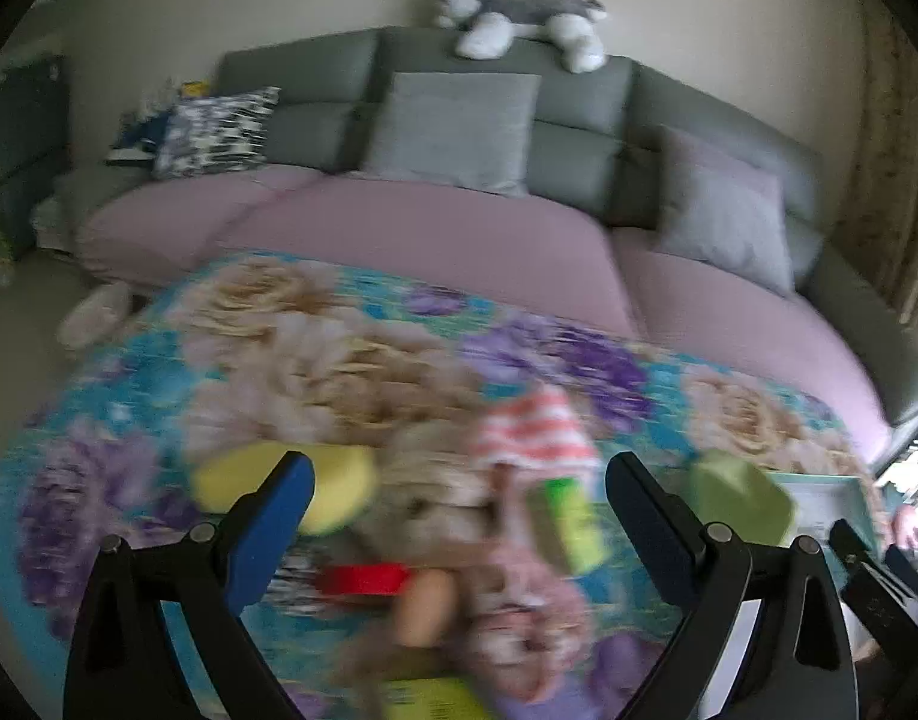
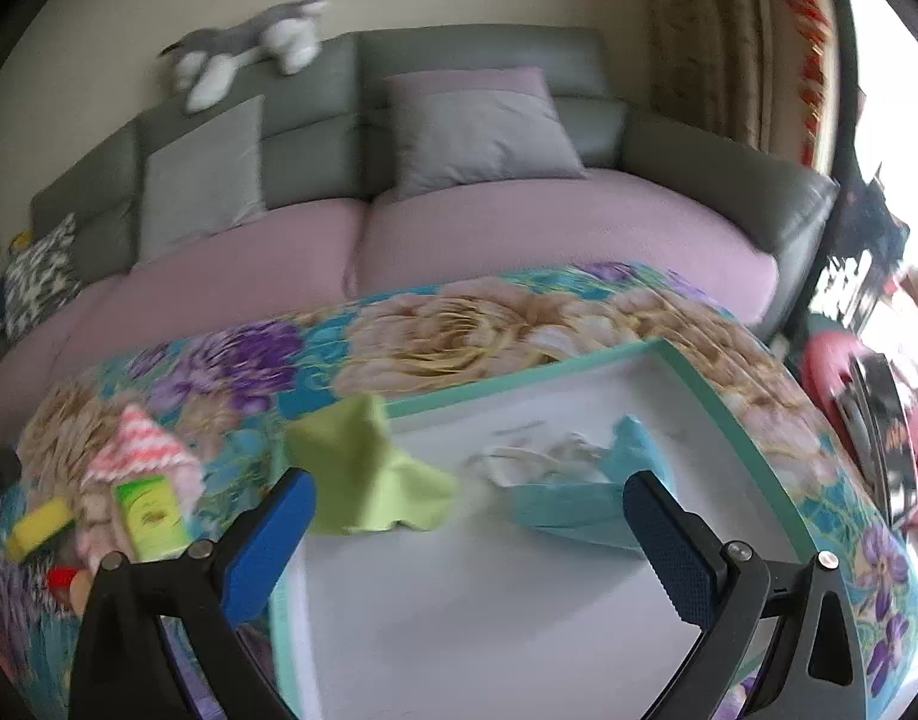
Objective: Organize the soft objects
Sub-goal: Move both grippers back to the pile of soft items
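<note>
- Left gripper [image 1: 459, 498] and right gripper [image 2: 468, 516] both hang spread, empty.
- Green cloth [image 2: 375, 468] drapes the tray [image 2: 579, 360] near-left rim; nudge it fully inside.
- Next, pinch the striped cloth [image 1: 534, 426] mid-fold.

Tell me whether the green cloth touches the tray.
Touching. The right wrist view shows the green cloth draped over the tray's near-left rim, lying partly on its white floor.
</note>
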The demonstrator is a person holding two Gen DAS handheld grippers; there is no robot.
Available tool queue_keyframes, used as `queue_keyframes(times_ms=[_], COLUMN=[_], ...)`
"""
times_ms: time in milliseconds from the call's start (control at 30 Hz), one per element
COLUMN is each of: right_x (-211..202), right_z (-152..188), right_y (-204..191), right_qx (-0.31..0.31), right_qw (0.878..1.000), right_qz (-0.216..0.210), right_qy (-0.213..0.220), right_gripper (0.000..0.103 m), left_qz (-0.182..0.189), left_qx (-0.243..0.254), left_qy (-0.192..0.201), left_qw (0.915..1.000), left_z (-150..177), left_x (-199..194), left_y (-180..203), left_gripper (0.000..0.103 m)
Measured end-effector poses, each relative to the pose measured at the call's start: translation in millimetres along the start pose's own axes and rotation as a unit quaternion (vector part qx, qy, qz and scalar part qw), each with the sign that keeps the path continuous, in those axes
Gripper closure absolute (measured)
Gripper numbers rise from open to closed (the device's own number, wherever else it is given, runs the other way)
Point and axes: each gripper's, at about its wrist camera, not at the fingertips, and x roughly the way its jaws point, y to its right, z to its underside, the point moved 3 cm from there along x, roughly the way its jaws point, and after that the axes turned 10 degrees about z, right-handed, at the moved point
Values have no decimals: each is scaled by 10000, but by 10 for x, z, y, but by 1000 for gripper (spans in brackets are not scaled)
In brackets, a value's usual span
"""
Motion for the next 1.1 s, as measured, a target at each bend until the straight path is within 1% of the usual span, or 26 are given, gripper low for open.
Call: queue_keyframes(times_ms=[67,200,300,333,500,633,733,800,833,967,1100], right_x=[-63,-220,-340,-376,-523,-557,-522,-461,-431,-346,-274], right_z=[3,19,41,51,178,317,444,517,554,674,768], right_y=[-133,-414,-614,-680,-1136,-1392,-1570,-1643,-1683,-1781,-1854], right_qx=[-146,-312,-482,-558,-1077,-1356,-1552,-1658,-1709,-1803,-1842], right_qw=[9999,9984,9967,9960,9880,9823,9774,9751,9740,9699,9673], right_qz=[-55,-460,-647,-697,-1104,-1293,-1430,-1451,-1452,-1531,-1572], right_qy=[33,36,63,93,129,39,-106,-261,-322,-572,-758], right_gripper=[0,0,0,0,0,0,0,0,0,0,0], left_qz=[-124,-333,-517,-527,-392,-299,-281,-265,-206,41,-56], left_qx=[-73,-348,-484,-543,-731,-905,-887,-867,-898,-998,-1001], left_qy=[18,-41,-74,-94,-285,-319,-377,-516,-632,-826,-991], left_qw=[9999,9988,9975,9971,9961,9949,9949,9945,9937,9916,9900], left_z=[-12,-1,40,58,165,221,270,319,353,411,459], left_x=[-75,-149,-175,-182,-170,-147,-95,-19,32,124,187], left_y=[-181,-547,-768,-824,-1041,-1169,-1231,-1254,-1271,-1312,-1332], left_gripper=[5,5,5,5,5,5,5,5,5,5,5])
